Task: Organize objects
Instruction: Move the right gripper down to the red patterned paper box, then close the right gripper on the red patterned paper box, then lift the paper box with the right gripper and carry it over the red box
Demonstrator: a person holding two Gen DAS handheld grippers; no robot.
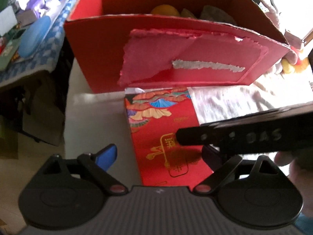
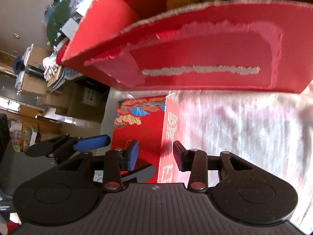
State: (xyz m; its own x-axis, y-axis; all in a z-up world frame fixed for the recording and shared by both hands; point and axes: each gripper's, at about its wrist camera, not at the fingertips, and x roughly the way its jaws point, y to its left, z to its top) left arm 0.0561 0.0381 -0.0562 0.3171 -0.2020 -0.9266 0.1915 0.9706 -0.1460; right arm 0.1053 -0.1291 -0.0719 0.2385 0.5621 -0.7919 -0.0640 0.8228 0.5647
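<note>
On the bench (image 1: 93, 117), a flat red gift box (image 1: 166, 137) lies just before a large open red carton (image 1: 176, 45) holding an orange (image 1: 165, 9). Both tools stand open: the left tool (image 1: 158, 154) spread above the box, the right tool (image 2: 156, 154) straddling its edge beside a white cloth (image 2: 244, 127).

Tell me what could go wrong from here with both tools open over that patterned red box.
1. The right tool straddles only the patterned red box's long edge; closing there may tip it rather than grip it.
2. The left tool sits close beneath the right one, so they could collide.
3. The big red carton stands just ahead; lifting forward could knock its torn front wall.
</note>
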